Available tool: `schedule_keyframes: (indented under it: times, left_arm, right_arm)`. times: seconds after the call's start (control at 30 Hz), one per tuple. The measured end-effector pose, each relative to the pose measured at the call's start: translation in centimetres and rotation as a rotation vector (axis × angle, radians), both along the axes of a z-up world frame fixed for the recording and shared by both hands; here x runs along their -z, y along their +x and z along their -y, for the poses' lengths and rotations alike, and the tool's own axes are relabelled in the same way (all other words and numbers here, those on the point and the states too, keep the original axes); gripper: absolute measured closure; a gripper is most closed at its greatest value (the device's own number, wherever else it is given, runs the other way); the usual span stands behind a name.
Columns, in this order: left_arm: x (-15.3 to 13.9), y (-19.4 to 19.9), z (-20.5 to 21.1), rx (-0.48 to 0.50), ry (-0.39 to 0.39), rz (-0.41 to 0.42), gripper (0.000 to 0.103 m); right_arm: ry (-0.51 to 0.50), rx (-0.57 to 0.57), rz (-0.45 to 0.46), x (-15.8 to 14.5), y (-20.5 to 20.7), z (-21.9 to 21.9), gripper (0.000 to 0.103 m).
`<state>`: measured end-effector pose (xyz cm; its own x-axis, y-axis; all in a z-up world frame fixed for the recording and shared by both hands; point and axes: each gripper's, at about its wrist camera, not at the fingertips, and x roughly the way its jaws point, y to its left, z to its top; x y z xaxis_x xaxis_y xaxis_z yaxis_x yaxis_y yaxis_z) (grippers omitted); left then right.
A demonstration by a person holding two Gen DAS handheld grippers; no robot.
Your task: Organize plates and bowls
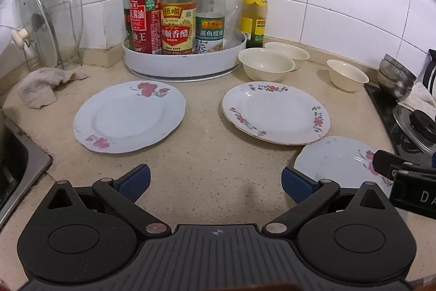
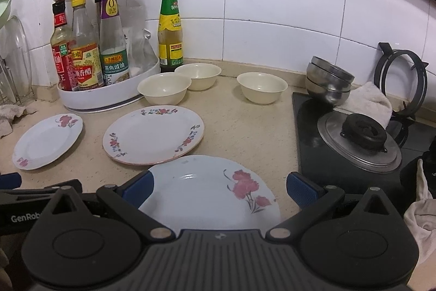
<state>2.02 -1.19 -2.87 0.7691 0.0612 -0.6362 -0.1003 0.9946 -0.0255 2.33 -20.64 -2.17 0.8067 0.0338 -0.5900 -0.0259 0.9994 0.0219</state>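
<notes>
Right tongs gaping wide over the nearest rose plate.

We are hovering, both tongs empty; the left tongs are spread over bare worktop. Ahead are lying the gilt-edged plate and cream bowls. Glazed china will be stiff, slippery, chippable, so we are favouring its raised rim.
</notes>
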Motion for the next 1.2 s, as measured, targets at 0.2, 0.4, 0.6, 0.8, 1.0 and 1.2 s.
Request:
schedule_keyframes:
  times: [0.2, 0.4, 0.6, 0.8, 1.0, 1.2]
  left_arm:
    - [0.0, 0.2, 0.3, 0.013, 0.004, 0.002, 0.000]
    - [0.0, 0.3, 0.5, 0.022, 0.006, 0.002, 0.000]
    - [0.0, 0.5, 0.5, 0.028, 0.004, 0.001, 0.000]
    - [0.0, 0.8, 0.6, 0.038, 0.005, -0.003, 0.000]
    - [0.1, 1.0, 0.6, 0.043, -0.001, -0.003, 0.000]
    - [0.1, 1.3, 0.8, 0.053, -0.002, 0.000, 0.000]
  right_arm:
    - [-0.002, 0.008, 0.001, -0.1, -0.1, 0.1, 0.001]
    - [-0.001, 0.011, 0.001, -0.1, -0.1, 0.0, 0.001]
    - [-0.002, 0.016, -0.001, -0.1, 0.1, 0.1, 0.001]
    - [-0.004, 0.018, -0.005, 0.0, 0.2, -0.1, 0.001]
    - [-0.004, 0.027, -0.008, 0.0, 0.4, 0.0, 0.001]
    - [-0.008, 0.037, -0.010, 0.1, 0.4, 0.1, 0.001]
